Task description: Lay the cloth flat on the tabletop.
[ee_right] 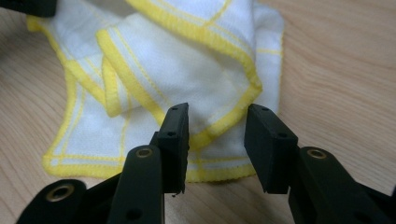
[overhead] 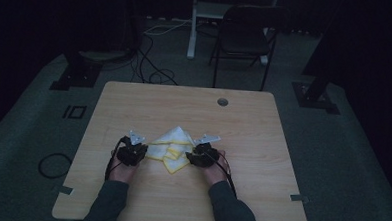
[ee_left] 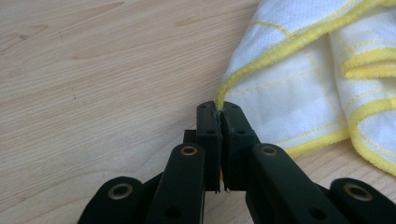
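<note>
One crumpled white cloth (overhead: 172, 148), yellow-edged, folded over itself.

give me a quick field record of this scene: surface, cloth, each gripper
surface: light wooden table
cloth: white cloth with yellow hem, crumpled and partly folded over itself near the table's front middle
left gripper: jaws shut on the cloth's yellow hem at its edge
right gripper: jaws open, a folded corner of the cloth between them, pads not pressing on it
beyond the table: black folding chair, cables on the floor
</note>
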`<action>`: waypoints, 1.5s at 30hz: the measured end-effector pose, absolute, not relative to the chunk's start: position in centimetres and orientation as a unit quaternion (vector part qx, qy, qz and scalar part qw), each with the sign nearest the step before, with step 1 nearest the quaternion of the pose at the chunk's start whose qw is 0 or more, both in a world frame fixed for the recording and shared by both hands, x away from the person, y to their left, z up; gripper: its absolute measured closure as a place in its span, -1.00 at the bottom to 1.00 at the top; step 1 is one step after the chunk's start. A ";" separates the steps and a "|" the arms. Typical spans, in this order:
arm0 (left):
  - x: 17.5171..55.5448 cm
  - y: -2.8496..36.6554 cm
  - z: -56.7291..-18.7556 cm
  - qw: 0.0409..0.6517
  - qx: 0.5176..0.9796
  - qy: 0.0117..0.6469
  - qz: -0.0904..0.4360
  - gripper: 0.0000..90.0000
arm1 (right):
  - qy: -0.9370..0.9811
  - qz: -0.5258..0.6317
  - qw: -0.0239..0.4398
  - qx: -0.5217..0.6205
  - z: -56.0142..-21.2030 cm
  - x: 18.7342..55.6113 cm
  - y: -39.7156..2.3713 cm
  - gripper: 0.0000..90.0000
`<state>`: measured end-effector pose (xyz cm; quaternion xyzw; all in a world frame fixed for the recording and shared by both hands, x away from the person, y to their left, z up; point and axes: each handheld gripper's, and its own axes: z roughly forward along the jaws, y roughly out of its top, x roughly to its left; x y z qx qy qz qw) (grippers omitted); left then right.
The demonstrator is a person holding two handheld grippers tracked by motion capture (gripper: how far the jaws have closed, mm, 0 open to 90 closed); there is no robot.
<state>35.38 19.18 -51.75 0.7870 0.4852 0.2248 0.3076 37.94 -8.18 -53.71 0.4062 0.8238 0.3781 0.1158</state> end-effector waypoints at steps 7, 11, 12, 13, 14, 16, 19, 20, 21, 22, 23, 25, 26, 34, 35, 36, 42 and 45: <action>35.3 19.1 -51.5 0.309 0.788 0.482 0.228 0.95 | 0.821 0.379 0.121 0.409 -53.6 38.2 -8.3 0.84; 35.3 19.2 -51.2 0.312 0.786 0.481 0.231 0.95 | 0.818 0.387 0.127 0.406 -53.1 38.1 -8.6 0.96; 35.4 19.3 -50.9 0.314 0.786 0.479 0.233 0.95 | 0.817 0.390 0.132 0.403 -53.0 38.0 -8.7 0.97; 35.4 19.3 -50.9 0.314 0.786 0.479 0.233 0.95 | 0.817 0.390 0.132 0.403 -53.0 38.0 -8.7 0.97; 35.4 19.3 -50.8 0.314 0.786 0.478 0.234 0.95 | 0.813 0.396 0.141 0.403 -52.5 37.9 -9.1 0.98; 35.5 19.3 -50.6 0.315 0.785 0.478 0.236 0.96 | 0.809 0.397 0.152 0.406 -52.2 37.9 -9.5 0.98; 35.6 19.4 -50.2 0.316 0.784 0.477 0.242 0.96 | 0.803 0.399 0.168 0.410 -51.4 38.0 -10.2 0.98; 35.7 19.4 -50.1 0.316 0.784 0.476 0.242 0.96 | 0.801 0.400 0.173 0.410 -51.1 38.1 -10.5 0.98; 35.7 19.4 -50.0 0.317 0.784 0.475 0.244 0.96 | 0.799 0.401 0.178 0.411 -50.7 38.1 -10.8 0.98; 35.8 19.4 -49.8 0.317 0.784 0.474 0.246 0.96 | 0.797 0.403 0.183 0.410 -50.4 38.2 -11.1 0.98; 35.9 19.3 -49.7 0.318 0.785 0.472 0.247 0.96 | 0.796 0.404 0.185 0.411 -50.0 38.3 -11.3 0.98; 36.1 19.1 -49.3 0.318 0.786 0.466 0.252 0.96 | 0.795 0.405 0.193 0.409 -49.4 38.4 -11.8 0.98; 36.2 19.0 -49.1 0.317 0.787 0.463 0.255 0.96 | 0.795 0.405 0.196 0.406 -49.2 38.5 -11.9 0.98; 38.4 17.7 -47.4 0.315 0.791 0.446 0.276 0.95 | 0.794 0.396 0.220 0.406 -47.9 39.2 -12.7 0.98; 38.8 17.5 -47.3 0.316 0.791 0.443 0.278 0.95 | 0.794 0.394 0.221 0.408 -47.9 39.3 -12.8 0.98; 39.1 17.3 -47.2 0.315 0.792 0.442 0.279 0.95 | 0.793 0.393 0.221 0.410 -47.9 39.4 -13.0 0.98; 41.4 15.9 -47.4 0.318 0.795 0.441 0.270 0.86 | 0.791 0.378 0.221 0.428 -48.4 40.1 -13.9 0.98; 42.0 15.4 -47.8 0.318 0.799 0.439 0.261 0.63 | 0.792 0.367 0.216 0.438 -48.8 40.6 -14.4 0.98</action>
